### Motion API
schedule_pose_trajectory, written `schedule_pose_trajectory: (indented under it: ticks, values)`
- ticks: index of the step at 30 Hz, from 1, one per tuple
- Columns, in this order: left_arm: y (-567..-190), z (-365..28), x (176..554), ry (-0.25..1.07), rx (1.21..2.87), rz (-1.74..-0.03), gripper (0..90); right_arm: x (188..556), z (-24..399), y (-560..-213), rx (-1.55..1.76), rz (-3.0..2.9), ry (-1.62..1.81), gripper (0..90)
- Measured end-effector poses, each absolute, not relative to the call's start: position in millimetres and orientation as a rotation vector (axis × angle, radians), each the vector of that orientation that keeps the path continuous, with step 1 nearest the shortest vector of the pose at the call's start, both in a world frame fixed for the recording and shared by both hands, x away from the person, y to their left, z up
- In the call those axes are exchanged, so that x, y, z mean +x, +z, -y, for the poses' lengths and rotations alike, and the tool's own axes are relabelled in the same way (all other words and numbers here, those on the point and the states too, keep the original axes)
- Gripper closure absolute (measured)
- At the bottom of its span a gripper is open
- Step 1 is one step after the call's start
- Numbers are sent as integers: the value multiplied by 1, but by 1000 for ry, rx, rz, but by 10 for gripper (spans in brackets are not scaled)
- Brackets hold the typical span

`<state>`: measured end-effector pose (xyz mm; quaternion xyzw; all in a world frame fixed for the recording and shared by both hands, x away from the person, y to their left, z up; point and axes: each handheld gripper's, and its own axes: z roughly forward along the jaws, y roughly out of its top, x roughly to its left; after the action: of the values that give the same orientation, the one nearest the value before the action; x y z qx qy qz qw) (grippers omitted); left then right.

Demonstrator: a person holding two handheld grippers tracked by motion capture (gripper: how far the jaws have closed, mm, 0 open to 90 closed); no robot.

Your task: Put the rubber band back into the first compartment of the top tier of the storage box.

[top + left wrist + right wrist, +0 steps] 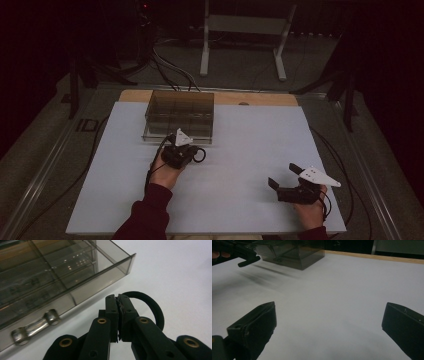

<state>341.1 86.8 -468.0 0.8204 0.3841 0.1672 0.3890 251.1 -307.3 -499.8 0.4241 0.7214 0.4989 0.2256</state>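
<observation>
Black rubber-like ring [153,310], a loop pinched by its edge, sits in the left tongs [119,315], whose jaws are closed tight on it just in front of the smoky transparent plastic compartment box [179,116] with its metal latch [35,326]. Nearest, at the right, the right tongs [284,176] hover over the white surface [240,150] with jaws spread wide, holding nothing. Judging by this, the step in hand is carrying the ring to the box; the next move likely calls for lifting it over the near wall and releasing above one compartment.
</observation>
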Motion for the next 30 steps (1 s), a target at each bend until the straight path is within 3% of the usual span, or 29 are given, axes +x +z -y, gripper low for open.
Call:
schedule_pose_trajectory:
  ticks: [30]
  values:
    - [-451, -123, 345, 497, 2028, -1053, 889, 251, 307, -500, 1171, -1991, 1377, 0]
